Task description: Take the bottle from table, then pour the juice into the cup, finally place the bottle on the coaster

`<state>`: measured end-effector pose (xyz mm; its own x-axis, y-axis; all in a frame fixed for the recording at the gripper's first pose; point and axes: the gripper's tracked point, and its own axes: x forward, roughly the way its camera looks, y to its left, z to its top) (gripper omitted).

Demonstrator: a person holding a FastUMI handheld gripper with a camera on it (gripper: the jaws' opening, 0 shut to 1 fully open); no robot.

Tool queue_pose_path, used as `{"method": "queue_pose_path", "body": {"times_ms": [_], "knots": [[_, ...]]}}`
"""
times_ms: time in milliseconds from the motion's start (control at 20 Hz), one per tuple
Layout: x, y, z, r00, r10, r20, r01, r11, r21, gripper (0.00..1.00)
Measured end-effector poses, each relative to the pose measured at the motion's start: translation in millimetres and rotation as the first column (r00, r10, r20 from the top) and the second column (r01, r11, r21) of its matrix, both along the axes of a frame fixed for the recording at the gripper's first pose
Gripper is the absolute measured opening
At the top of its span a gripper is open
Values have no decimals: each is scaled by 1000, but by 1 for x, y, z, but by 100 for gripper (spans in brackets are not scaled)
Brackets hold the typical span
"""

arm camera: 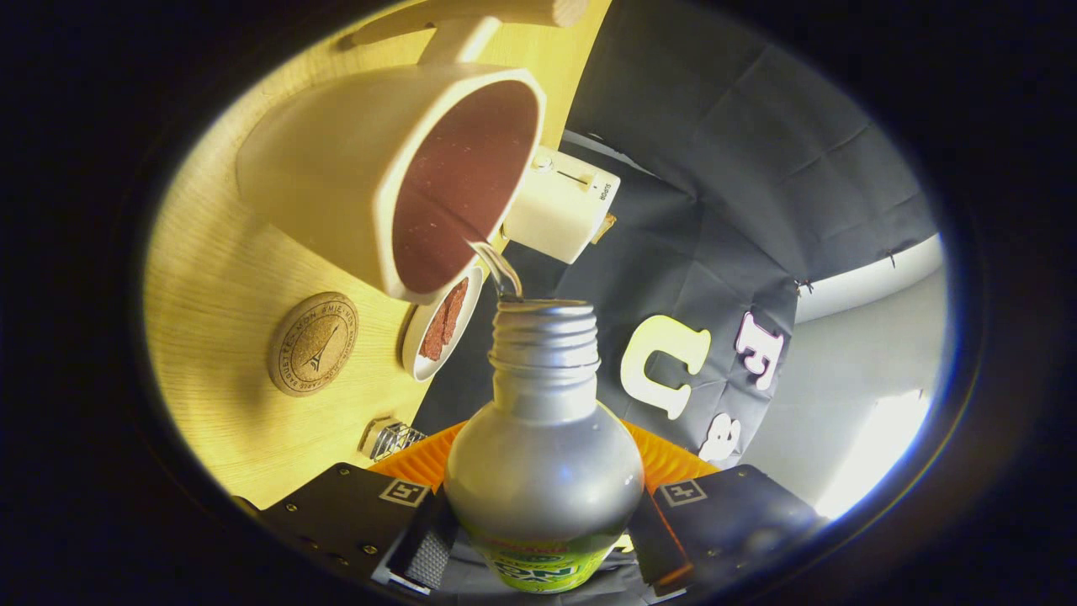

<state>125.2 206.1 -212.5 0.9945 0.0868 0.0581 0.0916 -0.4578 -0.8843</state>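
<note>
My gripper (538, 539) is shut on a silver metal bottle (543, 446), one finger pressing on each side of its body. The bottle has no cap and is tipped over, its threaded neck pointing at the cream cup (379, 177) just beyond the fingers. A thin clear stream (496, 269) runs from the bottle's mouth over the cup's rim. The cup's inside looks dark reddish brown. The round cork coaster (313, 343) lies on the wooden table (210, 278), beside the cup and apart from it.
A small white dish (437, 324) with a reddish-brown piece in it sits close under the cup's rim. A white boxy appliance (562, 204) stands behind the cup. A small clear faceted object (395, 438) lies near the table edge, by the fingers. A wooden piece (471, 17) lies beyond the cup.
</note>
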Motion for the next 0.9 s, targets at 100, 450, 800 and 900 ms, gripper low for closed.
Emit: {"method": "queue_pose_path", "body": {"times_ms": [100,450,800,900], "knots": [[0,-1,0,1000,-4,0,4,1000,-1,84],[-4,3,-5,1000,-19,-6,19,999,-33,83],[-11,10,-12,1000,-20,-16,19,996,-85,83],[-9,9,-11,1000,-22,-21,20,996,-85,83]]}}
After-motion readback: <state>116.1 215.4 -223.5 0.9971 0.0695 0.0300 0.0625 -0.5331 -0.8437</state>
